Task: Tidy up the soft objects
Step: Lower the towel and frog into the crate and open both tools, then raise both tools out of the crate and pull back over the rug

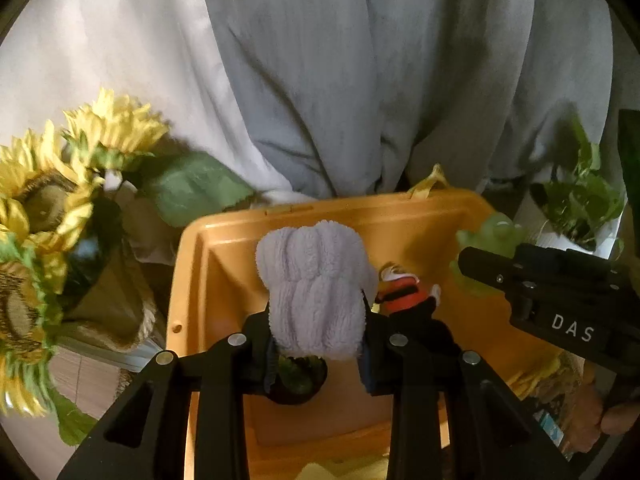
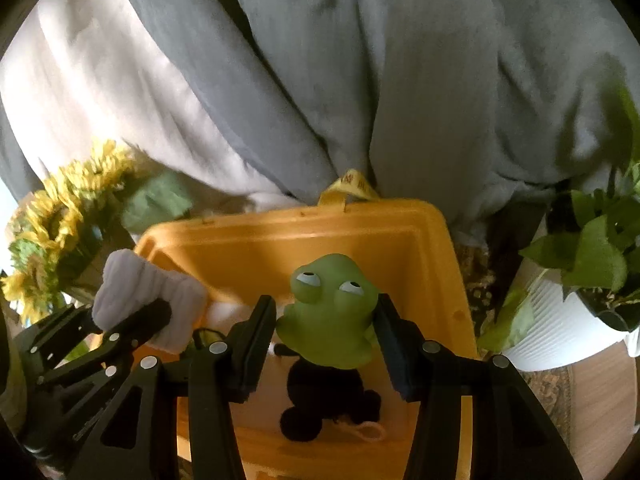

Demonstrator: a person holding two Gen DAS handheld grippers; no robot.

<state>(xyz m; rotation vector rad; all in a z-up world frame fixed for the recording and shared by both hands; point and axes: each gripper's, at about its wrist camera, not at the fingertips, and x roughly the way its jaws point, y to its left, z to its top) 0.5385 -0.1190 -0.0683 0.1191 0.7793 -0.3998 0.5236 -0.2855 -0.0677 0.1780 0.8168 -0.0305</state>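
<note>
Grey curtain (image 1: 320, 80) backs an orange bin (image 1: 400, 216). Left hand-held gripper (image 1: 316, 344) clamps a lilac towel (image 1: 316, 288); right hand-held gripper (image 2: 326, 336) clamps a green frog (image 2: 328, 312), both directly above the bin.

Lilac cloth (image 1: 316, 296), green frog (image 2: 330, 312) above bin (image 2: 400, 236)

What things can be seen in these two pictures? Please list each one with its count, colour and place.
bin: one, orange, centre, open top
frog: one, green, above the bin, between the right fingers
cloth: one, pale lilac, fluffy, above the bin, between the left fingers
black toy: one, on the bin floor, white loop beside it
orange-black toy: one, in the bin, partly hidden
sunflowers: several, yellow, left of the bin
plant: one, green, in a white pot, right of the bin
curtain: grey, behind the bin
left gripper: black, shut on the cloth
right gripper: black, shut on the frog
</note>
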